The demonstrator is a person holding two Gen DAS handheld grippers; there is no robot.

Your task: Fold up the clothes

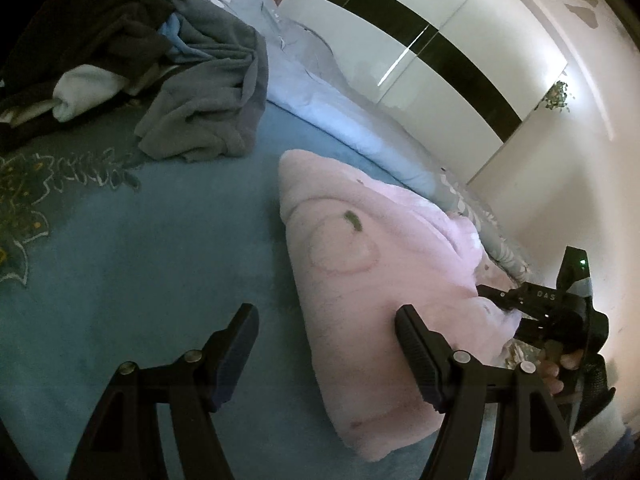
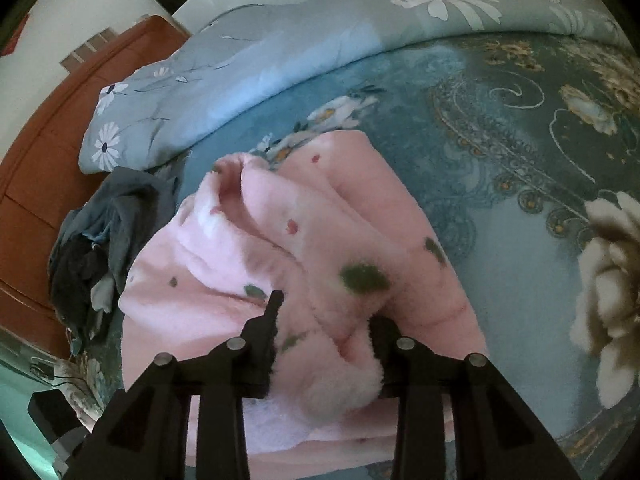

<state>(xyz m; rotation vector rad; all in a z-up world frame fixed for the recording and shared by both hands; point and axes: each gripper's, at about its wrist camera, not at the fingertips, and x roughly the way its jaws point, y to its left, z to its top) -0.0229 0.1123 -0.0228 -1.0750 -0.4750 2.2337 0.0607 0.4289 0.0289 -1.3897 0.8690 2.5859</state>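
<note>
Two tongs: I run one per hand over the bed (image 1: 140, 280)
Left tongs (image 1: 326, 344): released, spread wide, nothing between them; one finger lies against the pink fleece garment (image 1: 360, 264), the other hangs over the blue bedspread
Right tongs (image 2: 326, 320): clenched on a thick fold of the pink fleece garment (image 2: 288, 240)
Garment: bunched on the blue bedspread, near the rolled floral quilt (image 2: 240, 64)
Other clothes: grey pile (image 1: 168, 60) heaped well apart, toward the wooden headboard (image 2: 60, 140)
</note>
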